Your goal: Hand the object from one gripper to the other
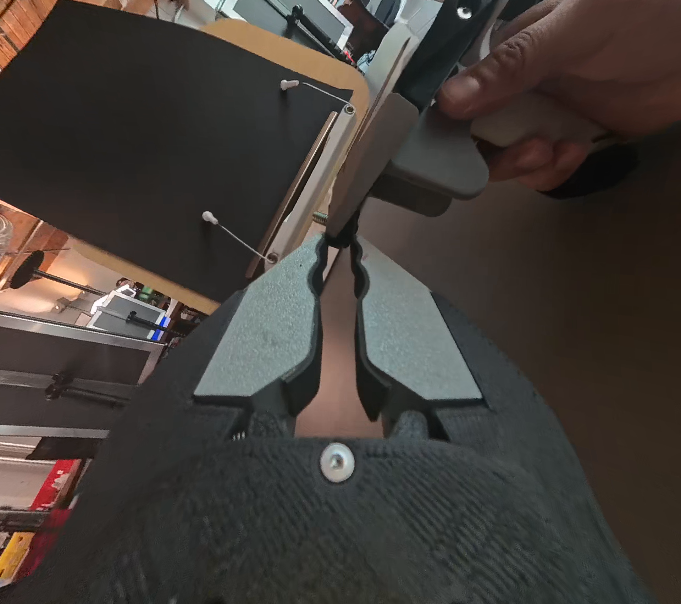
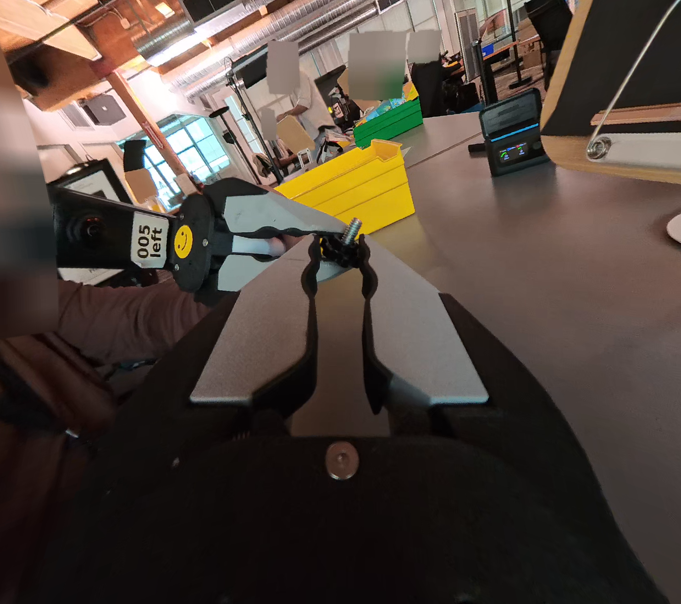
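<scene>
The object is a small black knob with a threaded silver screw [image 2: 353, 226], held in the air above the table. In the right wrist view my right gripper [image 2: 338, 249] has its fingertips closed on the black knob [image 2: 337, 251]. My left gripper [image 2: 341, 249] comes in from the left with its fingers above and below the same knob. In the left wrist view my left gripper [image 1: 339, 241] pinches the knob [image 1: 342, 239] at its tips. The right gripper [image 1: 341, 225] reaches down onto it from above, held by a hand [image 1: 575, 77]. The screw thread [image 1: 320, 216] sticks out to the left.
A yellow bin [image 2: 353, 192] and a green bin [image 2: 390, 122] stand on the grey table [image 2: 516, 254] beyond the grippers. A small black device with a lit screen [image 2: 512, 140] stands at the right. A black board on a wooden panel [image 1: 147, 114] is close by. People stand far back.
</scene>
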Demonstrator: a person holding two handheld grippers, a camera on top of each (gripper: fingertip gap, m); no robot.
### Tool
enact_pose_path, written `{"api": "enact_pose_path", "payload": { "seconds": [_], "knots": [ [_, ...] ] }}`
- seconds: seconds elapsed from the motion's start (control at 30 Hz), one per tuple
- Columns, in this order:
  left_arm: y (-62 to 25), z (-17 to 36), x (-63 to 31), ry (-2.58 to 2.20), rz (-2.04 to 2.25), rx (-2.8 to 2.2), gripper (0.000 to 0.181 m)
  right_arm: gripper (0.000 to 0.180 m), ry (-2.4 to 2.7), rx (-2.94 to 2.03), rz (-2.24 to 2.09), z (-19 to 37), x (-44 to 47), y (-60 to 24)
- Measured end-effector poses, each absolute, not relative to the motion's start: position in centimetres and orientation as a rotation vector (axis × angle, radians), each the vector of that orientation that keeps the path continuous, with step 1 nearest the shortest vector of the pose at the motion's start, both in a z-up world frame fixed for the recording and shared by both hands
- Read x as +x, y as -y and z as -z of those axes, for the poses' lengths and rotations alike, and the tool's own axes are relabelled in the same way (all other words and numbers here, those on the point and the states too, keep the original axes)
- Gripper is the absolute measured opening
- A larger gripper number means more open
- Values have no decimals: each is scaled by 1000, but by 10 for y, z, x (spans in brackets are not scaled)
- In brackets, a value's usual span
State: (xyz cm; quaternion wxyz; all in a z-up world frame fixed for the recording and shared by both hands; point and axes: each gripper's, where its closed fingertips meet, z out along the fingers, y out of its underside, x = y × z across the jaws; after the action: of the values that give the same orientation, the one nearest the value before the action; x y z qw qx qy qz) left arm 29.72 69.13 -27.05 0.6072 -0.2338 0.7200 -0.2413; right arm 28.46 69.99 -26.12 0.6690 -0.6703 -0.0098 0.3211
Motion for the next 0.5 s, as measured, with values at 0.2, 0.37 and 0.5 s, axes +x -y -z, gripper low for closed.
{"api": "enact_pose_path", "payload": {
  "seconds": [0.2, 0.37, 0.5],
  "knots": [
    [-705, 277, 302, -1652, 535, -590, 9, 17, 8, -1526, -752, 267, 289, -713],
    [-709, 272, 301, -1619, 517, -543, 8, 17, 40, -1517, -715, 262, 289, -716],
    [-715, 270, 299, -1613, 533, -540, 8, 21, 21, -1466, -694, 254, 298, -715]
  ]
}}
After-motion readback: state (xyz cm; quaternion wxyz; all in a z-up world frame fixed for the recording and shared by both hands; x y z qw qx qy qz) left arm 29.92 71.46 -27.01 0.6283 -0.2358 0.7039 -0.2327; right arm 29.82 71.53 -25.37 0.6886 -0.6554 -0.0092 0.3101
